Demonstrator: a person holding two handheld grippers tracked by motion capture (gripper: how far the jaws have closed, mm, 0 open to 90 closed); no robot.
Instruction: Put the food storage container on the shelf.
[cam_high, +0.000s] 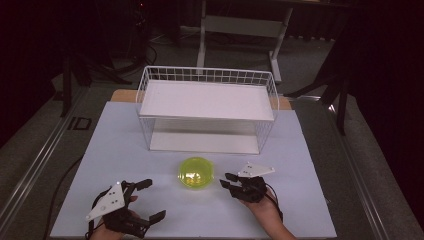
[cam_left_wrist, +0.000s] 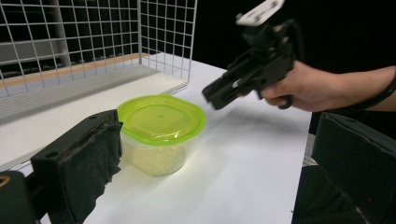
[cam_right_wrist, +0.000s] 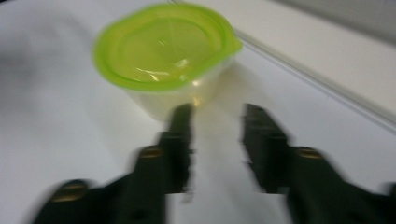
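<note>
A clear tub with a yellow-green lid (cam_high: 196, 172) stands upright on the white table (cam_high: 100, 150), in front of the wire rack. My right gripper (cam_high: 225, 180) is just right of the tub and points at it. In the blurred right gripper view the right gripper (cam_right_wrist: 218, 112) is open, nothing is between its jaws, and the tub (cam_right_wrist: 163, 46) lies a short way ahead. My left gripper (cam_high: 155, 199) rests at the front left, open wide and empty. In the left gripper view the tub (cam_left_wrist: 161, 126) sits beyond the left gripper (cam_left_wrist: 217, 126), with the right gripper (cam_left_wrist: 215, 95) hovering near its far rim.
A white wire rack (cam_high: 207, 107) with an upper shelf and a lower shelf stands at the back of the table, open toward me. The rack's mesh wall (cam_left_wrist: 168, 37) rises behind the tub. Table legs and dark stands are on the floor beyond.
</note>
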